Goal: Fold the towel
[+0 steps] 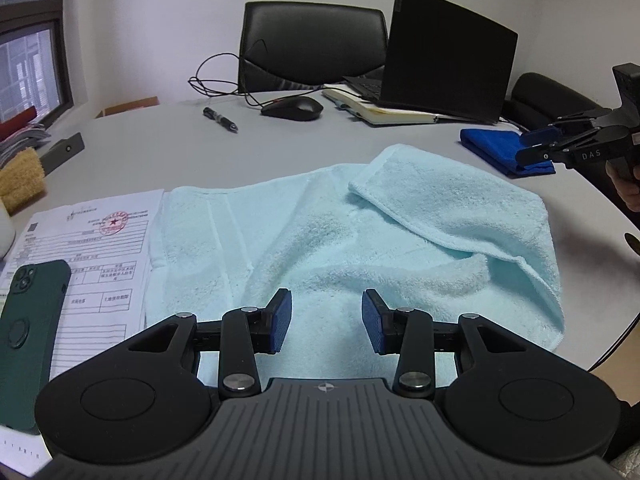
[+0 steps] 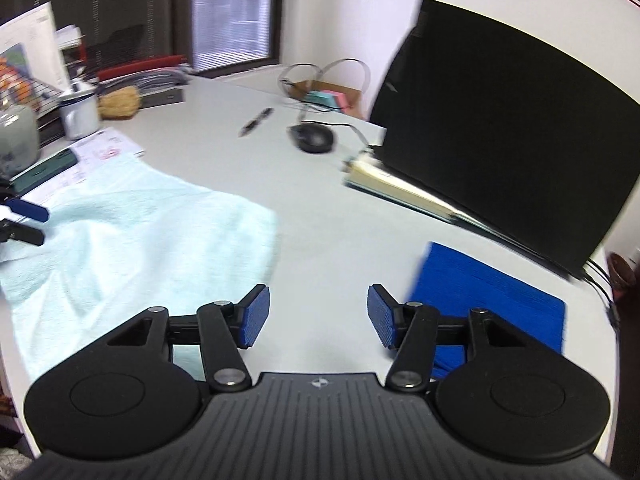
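The left gripper [image 1: 326, 320] hovers over the near edge of a pale blue towel [image 1: 320, 248], its blue-padded fingers spread wide and holding nothing. The towel lies rumpled on a grey-white table [image 1: 160, 136], its far right corner turned back over itself in a loose flap. At the towel's left edge, printed papers with a red stamp [image 1: 104, 248] lie partly under it, and a phone in a dark green case [image 1: 30, 336] rests on them. To the right, the right gripper [image 2: 318, 316] is held above bare tabletop between the towel and a folded dark blue cloth [image 2: 492, 292], its fingers likewise wide apart and empty; the left wrist view shows it from the side, gripped by a hand [image 1: 628, 188]. Farther back sit a black pen [image 1: 220, 119], a black computer mouse [image 1: 293, 108] with its cable, and an open black laptop [image 1: 440, 56] on a notebook [image 1: 384, 110]. A black office chair [image 1: 312, 46] stands beyond the table.
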Tool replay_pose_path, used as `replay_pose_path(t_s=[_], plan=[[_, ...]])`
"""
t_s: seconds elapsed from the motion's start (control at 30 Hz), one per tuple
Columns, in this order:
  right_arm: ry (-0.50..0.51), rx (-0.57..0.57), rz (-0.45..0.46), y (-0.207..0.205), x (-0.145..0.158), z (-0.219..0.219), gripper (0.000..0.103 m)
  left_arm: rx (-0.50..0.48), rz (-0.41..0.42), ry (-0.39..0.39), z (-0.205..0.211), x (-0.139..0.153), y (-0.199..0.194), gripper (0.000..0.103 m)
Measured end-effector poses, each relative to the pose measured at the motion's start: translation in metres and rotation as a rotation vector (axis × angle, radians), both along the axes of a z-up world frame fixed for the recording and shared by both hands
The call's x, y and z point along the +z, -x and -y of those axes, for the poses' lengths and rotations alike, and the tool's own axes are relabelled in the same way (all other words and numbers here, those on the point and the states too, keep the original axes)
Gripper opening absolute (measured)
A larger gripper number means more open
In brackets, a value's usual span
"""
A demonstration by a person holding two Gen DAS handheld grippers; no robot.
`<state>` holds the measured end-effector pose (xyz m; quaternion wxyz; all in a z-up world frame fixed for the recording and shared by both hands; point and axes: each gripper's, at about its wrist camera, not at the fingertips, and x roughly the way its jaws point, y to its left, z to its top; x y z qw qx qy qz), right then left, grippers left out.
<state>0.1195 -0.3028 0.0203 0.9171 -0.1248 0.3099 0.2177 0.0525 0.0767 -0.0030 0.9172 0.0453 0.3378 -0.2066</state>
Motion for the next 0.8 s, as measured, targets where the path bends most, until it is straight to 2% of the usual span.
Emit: replay_pose_path(t_s=[0.33, 0.8], plan=[[-0.038, 0.137, -0.035, 0.005, -0.004, -0.053, 0.056, 0.088, -0.017, 0.017, -0.034, -0.003, 0.027, 0.042], [0.006, 0.152, -0.108, 0.007, -0.029, -0.062, 0.056, 0.116, -0.049, 0.027, -0.049, -0.018, 0.033, 0.043]])
